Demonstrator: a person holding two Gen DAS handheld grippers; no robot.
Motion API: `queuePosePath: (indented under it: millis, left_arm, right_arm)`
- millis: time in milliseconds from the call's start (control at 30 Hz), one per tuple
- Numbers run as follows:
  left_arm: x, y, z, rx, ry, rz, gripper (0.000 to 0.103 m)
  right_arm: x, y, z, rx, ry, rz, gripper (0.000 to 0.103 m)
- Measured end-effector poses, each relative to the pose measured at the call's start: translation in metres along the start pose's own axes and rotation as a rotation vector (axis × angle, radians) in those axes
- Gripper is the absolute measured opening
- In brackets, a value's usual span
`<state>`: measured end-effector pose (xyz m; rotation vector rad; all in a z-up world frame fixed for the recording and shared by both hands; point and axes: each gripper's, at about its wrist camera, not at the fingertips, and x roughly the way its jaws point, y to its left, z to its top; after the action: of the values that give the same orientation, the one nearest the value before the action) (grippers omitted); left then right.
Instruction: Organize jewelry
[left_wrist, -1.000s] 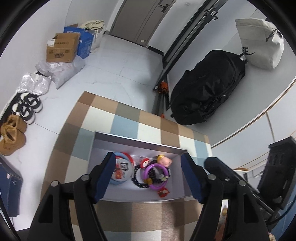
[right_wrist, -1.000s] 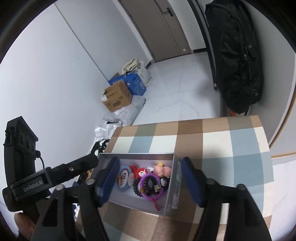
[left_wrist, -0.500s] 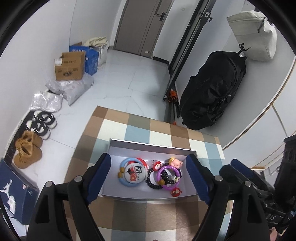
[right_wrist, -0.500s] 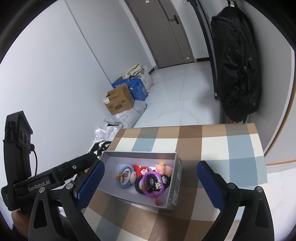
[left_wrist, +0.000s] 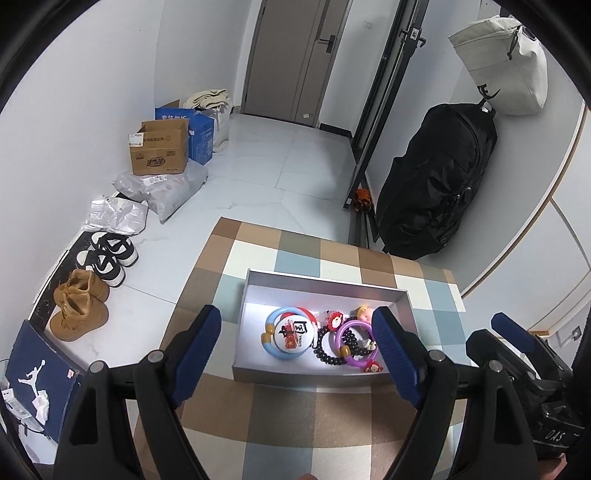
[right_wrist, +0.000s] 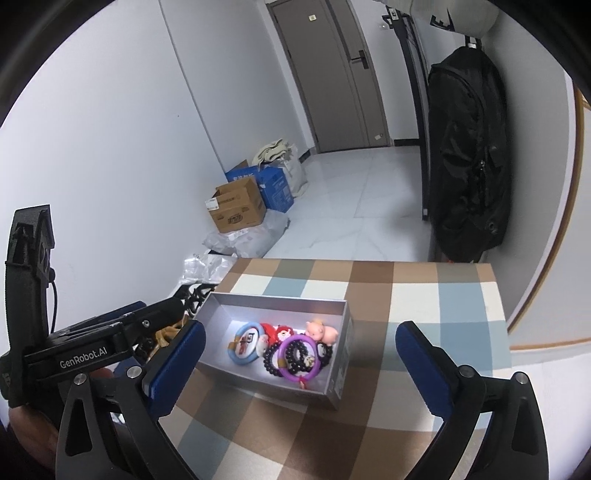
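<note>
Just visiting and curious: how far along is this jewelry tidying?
It looks nearly done: the purple ring, dark bead bracelet and blue ring all lie inside the silver box. Nothing is in hand; left gripper and right gripper hang open. No loose jewelry shows on the checkered tablecloth.

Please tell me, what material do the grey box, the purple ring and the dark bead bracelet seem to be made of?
The grey box looks like cardboard with a silvery matte coating: thin straight walls, soft sheen. The purple ring seems to be smooth plastic, evenly coloured and slightly glossy. The dark bead bracelet has round, shiny black beads; they could be wood, stone or plastic, and the pictures cannot settle which.
</note>
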<state>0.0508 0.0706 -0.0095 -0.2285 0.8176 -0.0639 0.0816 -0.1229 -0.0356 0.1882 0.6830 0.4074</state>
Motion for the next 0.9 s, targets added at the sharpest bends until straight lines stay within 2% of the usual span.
queuePosePath:
  millis: [433,900]
  left_arm:
    - [-0.0066,-0.0029,-0.0068,0.013,-0.025,0.024,0.080]
    - [-0.0062,-0.0031,-0.0069,0.001,-0.011,0.014,0.080]
  right_arm:
    - [-0.0099,0.0049,-0.0071,-0.020,-0.009,-0.010,0.103]
    - [-0.0106,0.0025,-0.0079,-0.014,-0.004,-0.017,0.103]
